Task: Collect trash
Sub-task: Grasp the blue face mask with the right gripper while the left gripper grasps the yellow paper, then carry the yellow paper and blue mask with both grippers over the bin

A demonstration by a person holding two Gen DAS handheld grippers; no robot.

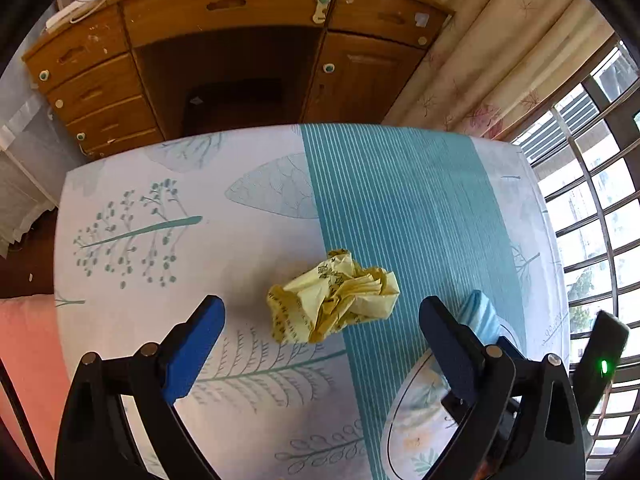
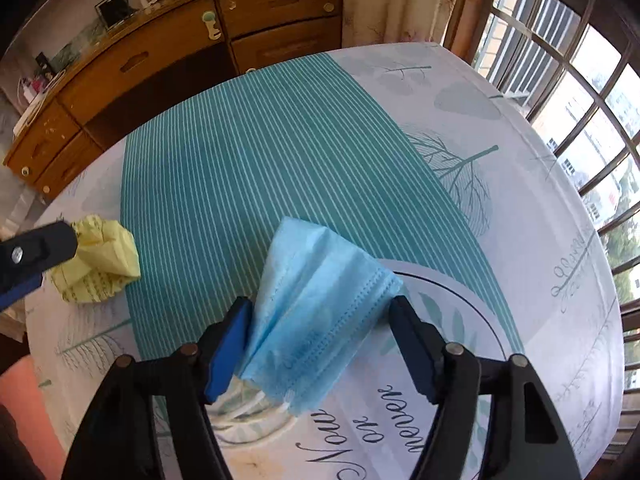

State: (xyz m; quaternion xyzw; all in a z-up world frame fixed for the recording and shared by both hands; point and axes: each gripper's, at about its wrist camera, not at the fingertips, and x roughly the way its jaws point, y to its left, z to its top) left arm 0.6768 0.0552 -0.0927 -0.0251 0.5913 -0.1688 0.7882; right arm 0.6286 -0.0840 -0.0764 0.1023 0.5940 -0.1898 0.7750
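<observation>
A crumpled yellow paper lies on the tablecloth, where its white leaf print meets the teal stripes. My left gripper hangs just above it, open, one finger on each side and neither touching. The paper also shows at the left of the right wrist view, under a left finger. A blue face mask lies to the right of the paper. My right gripper is shut on it; both pads touch its edges and the mask buckles up between them. In the left wrist view the mask peeks out behind my right finger.
The table is covered with a white and teal cloth; its far edge faces a wooden desk with drawers. A curtain and a barred window are on the right. Something pink sits low at the left.
</observation>
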